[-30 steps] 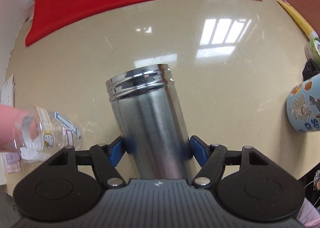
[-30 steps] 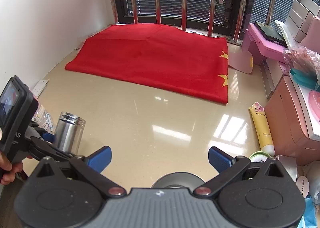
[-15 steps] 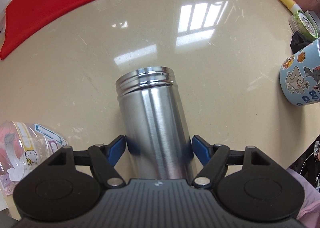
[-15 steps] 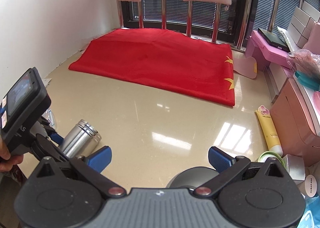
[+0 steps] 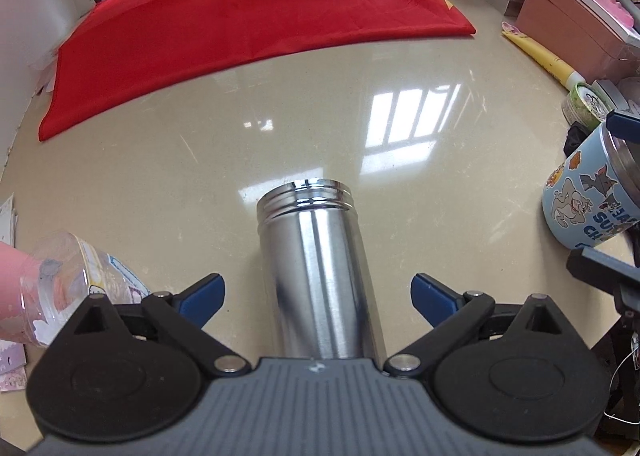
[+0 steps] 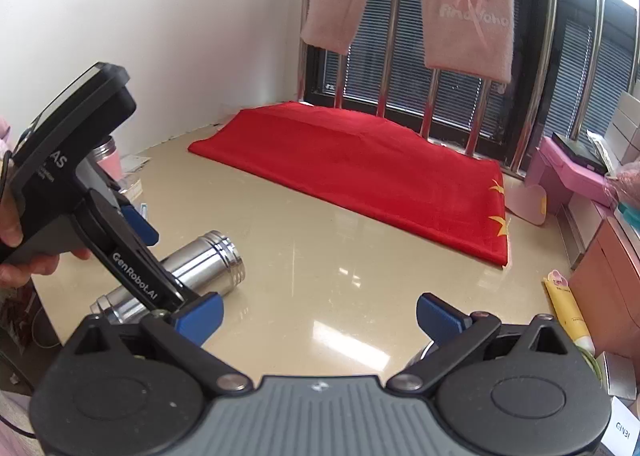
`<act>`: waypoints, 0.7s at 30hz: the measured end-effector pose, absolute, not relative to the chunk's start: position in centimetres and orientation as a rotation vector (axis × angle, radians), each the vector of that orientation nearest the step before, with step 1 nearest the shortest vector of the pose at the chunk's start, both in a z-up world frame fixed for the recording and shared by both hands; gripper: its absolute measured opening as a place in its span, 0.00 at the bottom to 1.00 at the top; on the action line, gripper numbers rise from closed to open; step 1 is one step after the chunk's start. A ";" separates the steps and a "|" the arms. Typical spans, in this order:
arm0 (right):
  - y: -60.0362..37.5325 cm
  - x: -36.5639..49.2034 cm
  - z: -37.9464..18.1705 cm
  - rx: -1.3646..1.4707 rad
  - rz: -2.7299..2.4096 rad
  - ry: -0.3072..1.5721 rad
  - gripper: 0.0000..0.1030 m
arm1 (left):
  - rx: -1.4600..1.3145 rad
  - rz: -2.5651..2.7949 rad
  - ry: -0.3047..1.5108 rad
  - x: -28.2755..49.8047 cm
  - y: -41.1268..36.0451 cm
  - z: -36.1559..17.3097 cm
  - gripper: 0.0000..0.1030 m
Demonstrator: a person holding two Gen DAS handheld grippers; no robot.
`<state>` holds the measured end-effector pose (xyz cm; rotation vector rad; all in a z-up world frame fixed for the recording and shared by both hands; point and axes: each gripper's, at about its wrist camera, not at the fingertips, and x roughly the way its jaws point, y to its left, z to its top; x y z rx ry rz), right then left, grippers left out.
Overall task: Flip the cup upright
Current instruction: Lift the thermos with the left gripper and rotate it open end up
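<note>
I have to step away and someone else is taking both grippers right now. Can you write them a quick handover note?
Left gripper: open, jaws either side of the steel cup, not touching it.
Right gripper: open, empty, over the table, off to the side of the cup.
Cup: on its side on the table, threaded end pointing away from the left gripper.
Done: left gripper lined up on the cup.
Left to do: close on the cup, tip it upright, let go.
</note>
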<state>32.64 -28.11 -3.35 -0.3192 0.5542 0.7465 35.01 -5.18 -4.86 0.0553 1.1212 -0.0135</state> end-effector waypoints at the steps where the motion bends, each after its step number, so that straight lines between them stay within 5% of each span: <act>1: -27.9 32.1 -3.7 -0.337 0.753 0.535 1.00 | 0.057 -0.013 1.104 34.7 -5.2 -4.9 1.00; 21: -28.3 26.8 -6.6 -0.325 0.766 0.486 1.00 | -0.027 0.081 1.069 34.1 -4.0 -6.2 1.00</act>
